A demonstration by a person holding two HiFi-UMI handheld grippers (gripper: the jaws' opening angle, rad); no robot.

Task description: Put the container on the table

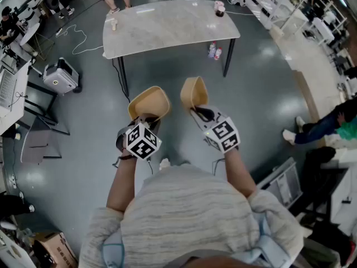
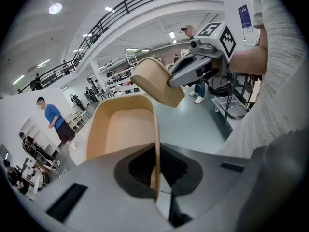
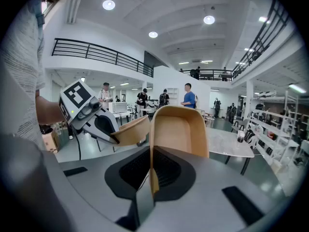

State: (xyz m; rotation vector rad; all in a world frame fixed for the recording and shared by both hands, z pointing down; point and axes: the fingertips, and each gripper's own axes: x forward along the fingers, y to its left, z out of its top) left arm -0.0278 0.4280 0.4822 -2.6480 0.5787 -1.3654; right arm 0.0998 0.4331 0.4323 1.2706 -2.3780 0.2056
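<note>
Two containers [image 1: 149,102] [image 1: 194,92], one each in left gripper [image 1: 146,118], right gripper [image 1: 198,111]; one table [image 1: 167,27].

Open hall, glossy grey floor [image 1: 262,94] underfoot.
A pale table [image 1: 167,27] stands ahead — a railed balcony [image 3: 96,52] runs beneath round ceiling lights [image 3: 108,5].

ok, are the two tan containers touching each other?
Apart. The head view shows a strip of floor between the left container and the right container, so there is a plain gap.
</note>
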